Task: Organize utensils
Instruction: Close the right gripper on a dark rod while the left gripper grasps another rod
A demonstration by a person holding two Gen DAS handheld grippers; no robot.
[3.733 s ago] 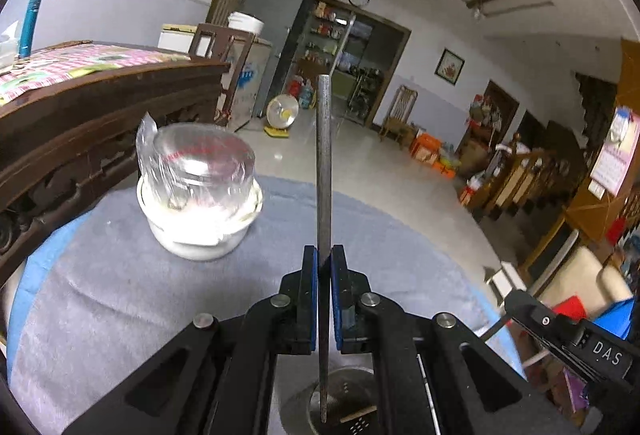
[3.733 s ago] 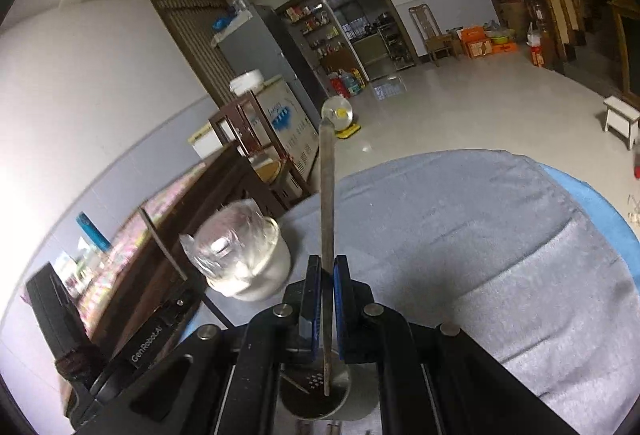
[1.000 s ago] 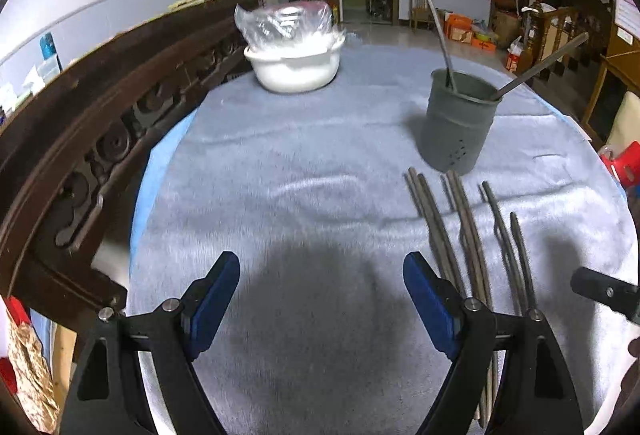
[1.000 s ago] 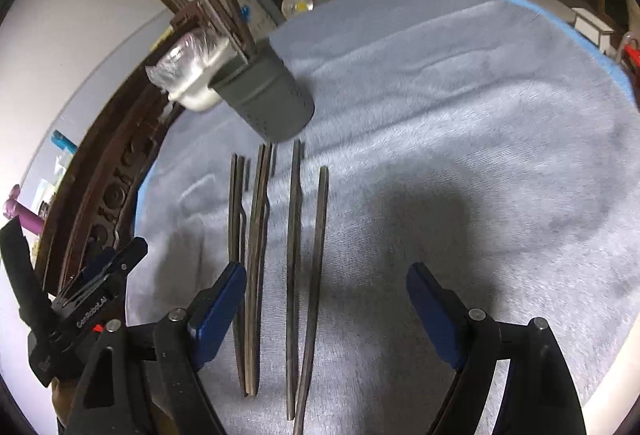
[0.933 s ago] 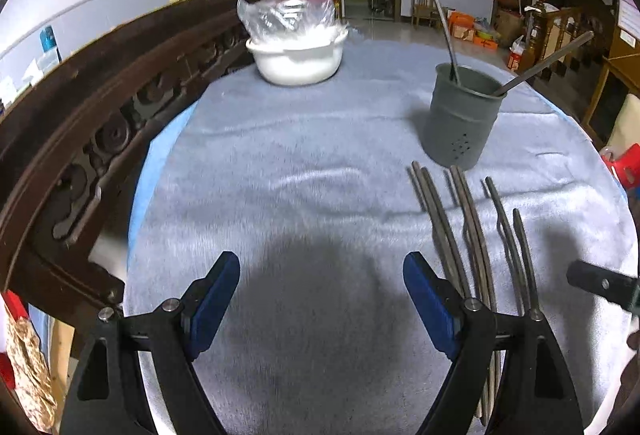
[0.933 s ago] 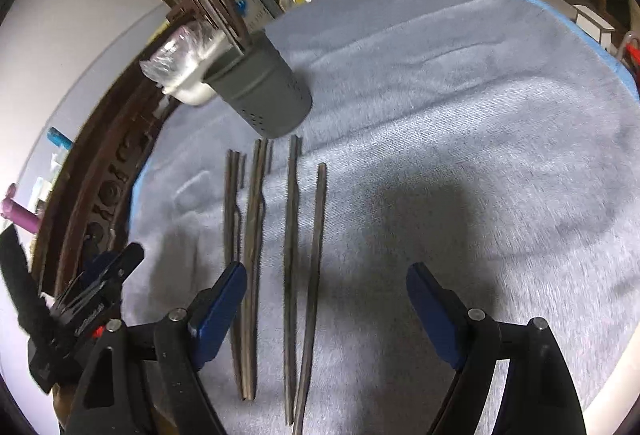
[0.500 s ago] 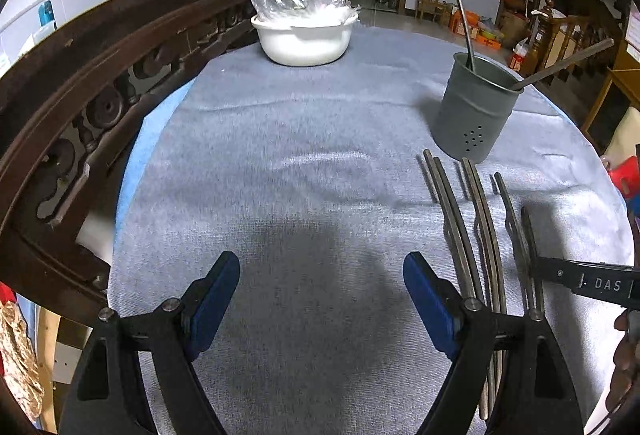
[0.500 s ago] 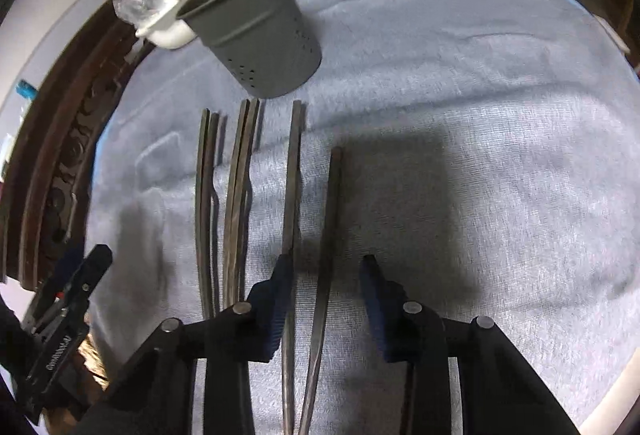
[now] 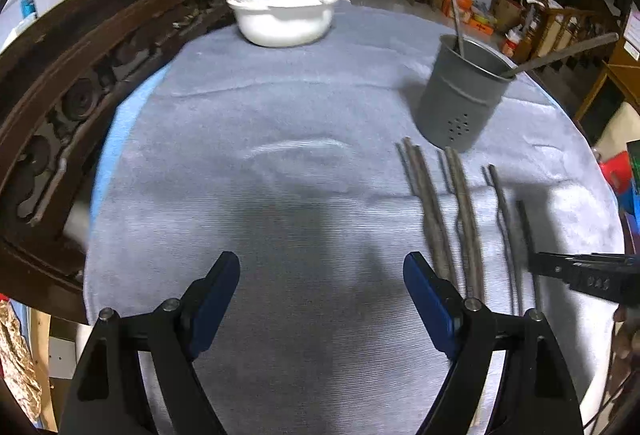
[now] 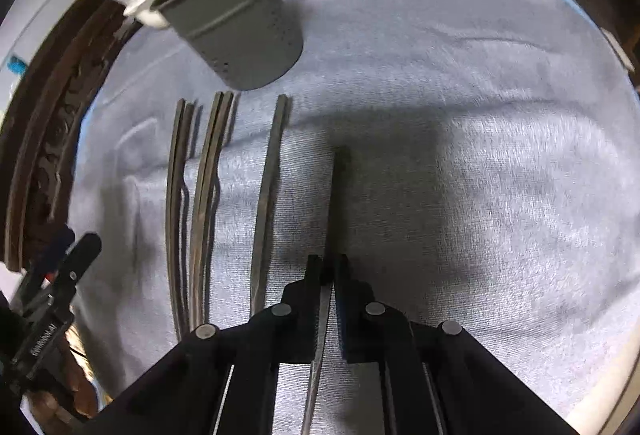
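Several long dark metal utensils (image 10: 206,187) lie side by side on the grey cloth, in front of a grey perforated holder (image 10: 236,31). My right gripper (image 10: 327,267) points steeply down and is shut on the rightmost utensil (image 10: 334,195), which lies flat on the cloth. In the left wrist view that gripper (image 9: 538,267) reaches in from the right onto the same utensil (image 9: 524,227). My left gripper (image 9: 320,295) hangs open over bare cloth, left of the row (image 9: 436,211). The holder (image 9: 460,103) has two utensils leaning in it.
A white bowl (image 9: 284,19) covered with plastic wrap stands at the far side of the round table. A carved dark wooden rail (image 9: 60,83) runs along the left edge. Bare grey cloth (image 9: 260,175) spreads left of the utensils.
My right gripper came down over the rightmost utensil and its jaws went from wide open to shut on it. The left gripper stayed open and hardly moved.
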